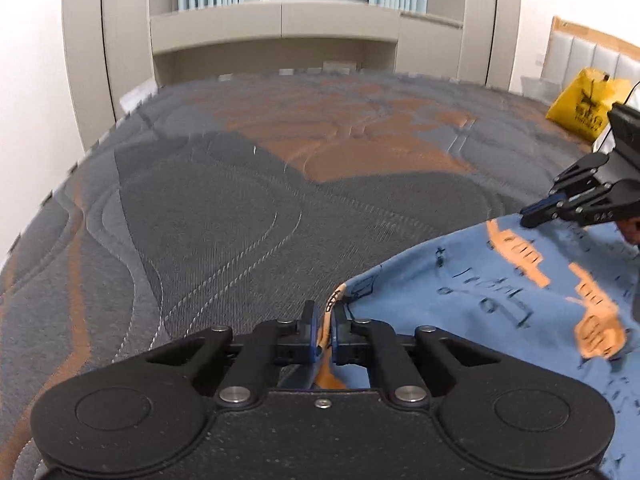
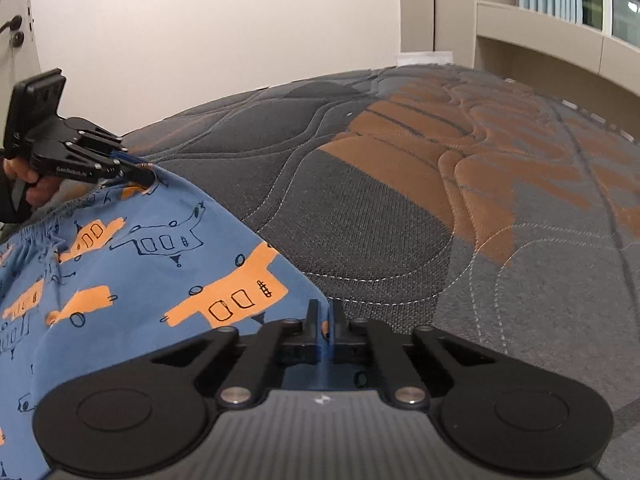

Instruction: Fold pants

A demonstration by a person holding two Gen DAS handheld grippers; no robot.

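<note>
Pants: blue cotton pants printed with orange vehicles and thin dark outline drawings [image 2: 132, 264] lie on the quilted grey and orange mattress [image 1: 248, 184], near the edge closest to the person, with most of the bed bare beyond them.
Left grip: left gripper [image 1: 325, 322] has its blue-padded fingers pressed together on a corner of the pants at the gathered waistband end; a pinched fold with an orange patch shows between the pads. In the right wrist view the same gripper [image 2: 140, 172] bites the cloth at the corner, a hand [image 2: 30, 182] around its handle.
Right grip: right gripper [image 2: 325, 322] is clamped on the far edge of the pants, blue cloth running between the pads. In the left wrist view its tips [image 1: 538, 214] sit on the cloth's edge.
Step, as I judge it: both corners of one long edge are caught, ready to lift and carry over for a fold.
Doing it well: raise both hands together and level, keep the held edge taut between them, and bring it across to meet the opposite edge squarely before letting go.
Risk: thin pinches could slip if one hand leads; slack between the grips would leave a crease.
Background: yellow plastic bag [image 1: 584, 104] sits well apart by the headboard.
</note>
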